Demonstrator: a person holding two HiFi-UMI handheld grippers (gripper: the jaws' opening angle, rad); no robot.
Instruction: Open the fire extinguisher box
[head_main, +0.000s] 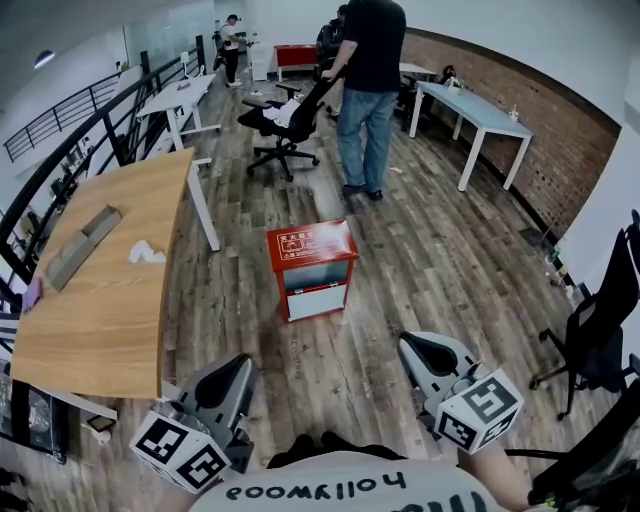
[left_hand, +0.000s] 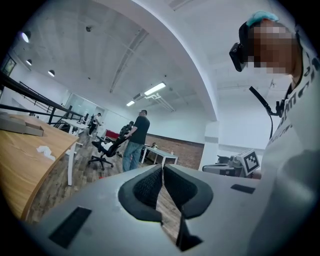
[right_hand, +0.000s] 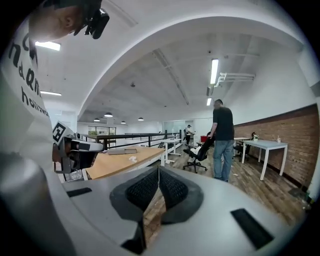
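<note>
Wood-plank floor (head_main: 420, 250) runs the length of an open office, with a brick wall (head_main: 560, 130) along the right side and a long wooden tabletop (head_main: 100, 290) on the left. The red fire extinguisher box (head_main: 312, 268) stands on the floor near the middle of the room, just off the tabletop's right edge, with its pale front panel facing the camera. Its red lid appears to lie flat on top, so the box looks to be closed.

The left gripper (head_main: 228, 378) and right gripper (head_main: 425, 352) hang low at the near edge of the head view, one to either side of the wearer and both well apart from the box. In each gripper view the black ribbed jaws are pressed together with nothing between them, and only bare floor shows past them.

Beyond the box, a person (head_main: 365, 90) in a dark shirt and jeans stands beside a black office chair (head_main: 285, 125). A white table (head_main: 480, 115) sits against the brick wall.

Judging by this, the task has not begun. Neither gripper has reached or touched the box. The approach, a hold on the lid or door, and the opening itself all remain to be done.
</note>
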